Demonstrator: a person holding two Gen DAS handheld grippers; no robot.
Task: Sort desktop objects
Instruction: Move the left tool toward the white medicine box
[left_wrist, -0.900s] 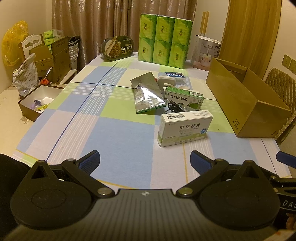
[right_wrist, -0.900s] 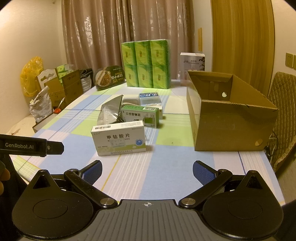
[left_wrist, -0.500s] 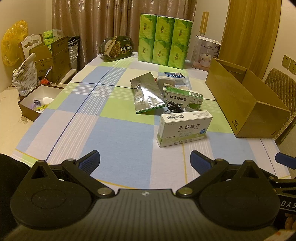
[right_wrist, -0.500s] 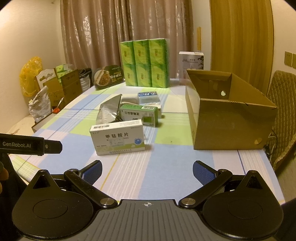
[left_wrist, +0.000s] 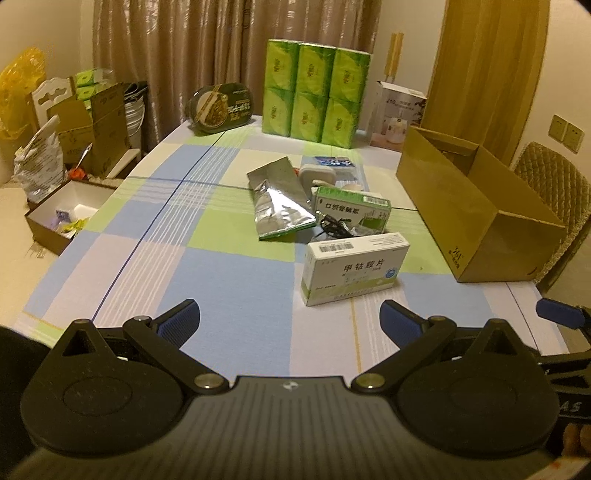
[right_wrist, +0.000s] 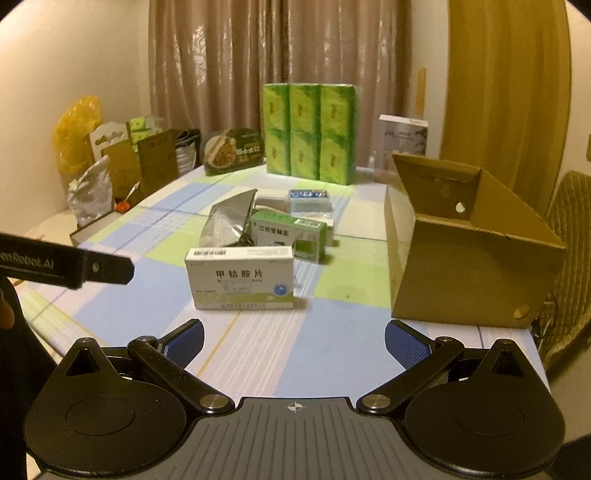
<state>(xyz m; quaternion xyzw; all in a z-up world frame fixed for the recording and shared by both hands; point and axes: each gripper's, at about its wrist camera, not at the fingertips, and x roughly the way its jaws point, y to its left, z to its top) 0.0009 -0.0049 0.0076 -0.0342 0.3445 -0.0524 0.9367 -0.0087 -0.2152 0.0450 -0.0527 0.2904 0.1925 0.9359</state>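
Both views crept nearer white medicine box (right_wrist: 242, 277); jaws spread wide, empty; cable (left_wrist: 334, 227) behind it half hidden.

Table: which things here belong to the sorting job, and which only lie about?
For the job:
- white medicine box
- green medicine box
- foil pouch
- open cardboard box

Lying about:
- green tissue packs
- noodle bowl
- yellow bag
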